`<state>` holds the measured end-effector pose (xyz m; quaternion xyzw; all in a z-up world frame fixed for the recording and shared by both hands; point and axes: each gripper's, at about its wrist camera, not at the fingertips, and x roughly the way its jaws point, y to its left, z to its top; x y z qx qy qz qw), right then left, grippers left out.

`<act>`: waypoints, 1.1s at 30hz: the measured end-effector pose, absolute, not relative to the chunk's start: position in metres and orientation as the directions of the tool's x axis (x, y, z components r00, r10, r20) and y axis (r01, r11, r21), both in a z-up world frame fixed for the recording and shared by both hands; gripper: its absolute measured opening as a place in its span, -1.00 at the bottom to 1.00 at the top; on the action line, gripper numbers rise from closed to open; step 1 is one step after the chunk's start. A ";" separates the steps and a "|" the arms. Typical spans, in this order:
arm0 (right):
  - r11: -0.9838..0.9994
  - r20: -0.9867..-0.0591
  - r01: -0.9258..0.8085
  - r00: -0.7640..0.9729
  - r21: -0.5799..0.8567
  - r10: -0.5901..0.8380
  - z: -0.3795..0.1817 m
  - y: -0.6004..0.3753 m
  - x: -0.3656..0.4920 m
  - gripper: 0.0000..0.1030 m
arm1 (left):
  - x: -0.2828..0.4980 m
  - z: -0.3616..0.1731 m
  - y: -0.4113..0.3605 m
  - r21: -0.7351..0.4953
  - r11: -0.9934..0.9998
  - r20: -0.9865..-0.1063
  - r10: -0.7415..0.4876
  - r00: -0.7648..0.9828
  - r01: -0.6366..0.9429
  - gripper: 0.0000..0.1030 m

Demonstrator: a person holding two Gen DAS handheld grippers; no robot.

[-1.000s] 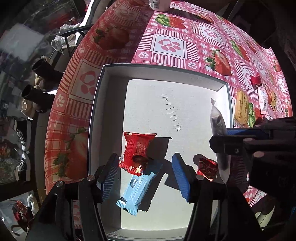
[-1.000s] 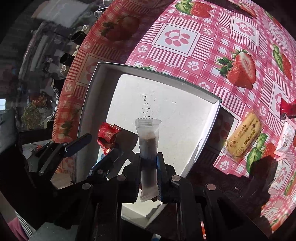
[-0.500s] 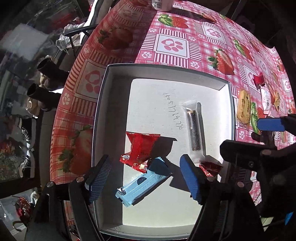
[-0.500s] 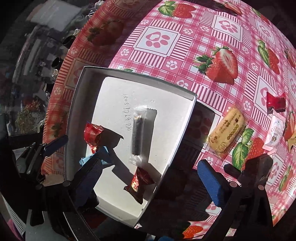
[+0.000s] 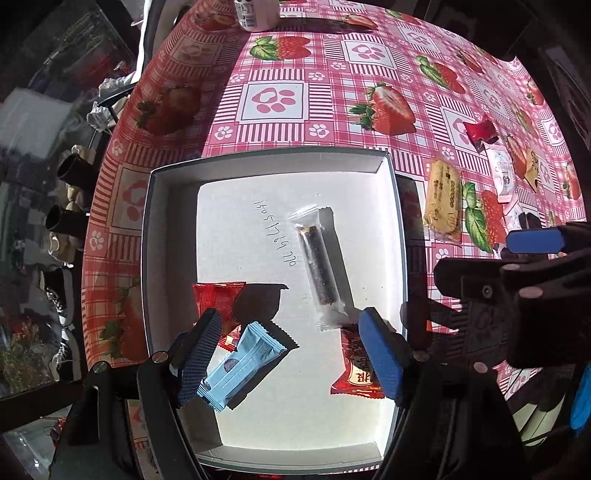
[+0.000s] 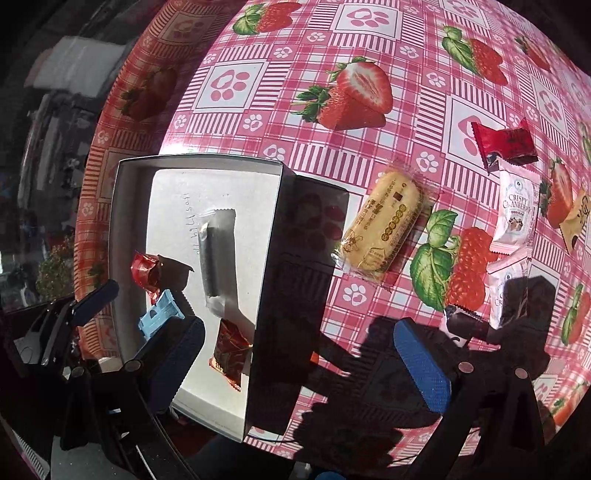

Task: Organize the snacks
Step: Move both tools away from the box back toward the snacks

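Observation:
A white box (image 5: pixel 147 258) with a grey rim sits on the strawberry tablecloth. Inside lie a clear-wrapped dark bar (image 5: pixel 317 258), a red packet (image 5: pixel 216 299), a blue packet (image 5: pixel 240 365) and another red packet (image 5: pixel 352 369). My left gripper (image 5: pixel 290 354) hangs open above the blue packet, holding nothing. My right gripper (image 6: pixel 297 363) stands wide open and empty over the box's right wall (image 6: pixel 269 258) and the cloth beside it. Outside the box lie a yellow biscuit packet (image 6: pixel 384 225), a red packet (image 6: pixel 506 144) and white cranberry packets (image 6: pixel 517 210).
A white container (image 5: pixel 256 14) stands at the table's far edge. The table's left edge (image 5: pixel 107 206) drops to a floor with shoes and clutter. The right gripper's black body (image 5: pixel 517 295) hangs just right of the box.
My right gripper opened and let go of the clear-wrapped dark bar, which now lies in the box, then moved right past the box wall. My left gripper widened a little and shifted.

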<state>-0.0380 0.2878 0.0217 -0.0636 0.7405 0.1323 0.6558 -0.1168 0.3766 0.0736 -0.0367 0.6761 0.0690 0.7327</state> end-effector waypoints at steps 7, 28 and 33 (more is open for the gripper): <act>0.977 -0.987 -0.179 -0.126 0.119 0.097 0.022 0.239 -0.036 1.00 | -0.107 0.076 0.340 0.046 0.996 -0.996 0.051 0.072 -0.078 0.55; 0.981 -0.990 0.184 -0.113 0.064 0.086 0.004 0.059 -0.026 1.00 | -0.068 0.050 0.247 0.029 0.998 -1.000 0.029 -0.003 0.051 0.55; 0.983 -0.992 0.175 -0.110 0.048 0.068 0.002 0.046 -0.018 1.00 | -0.033 0.045 0.242 0.043 0.999 -0.999 0.043 0.017 0.030 0.55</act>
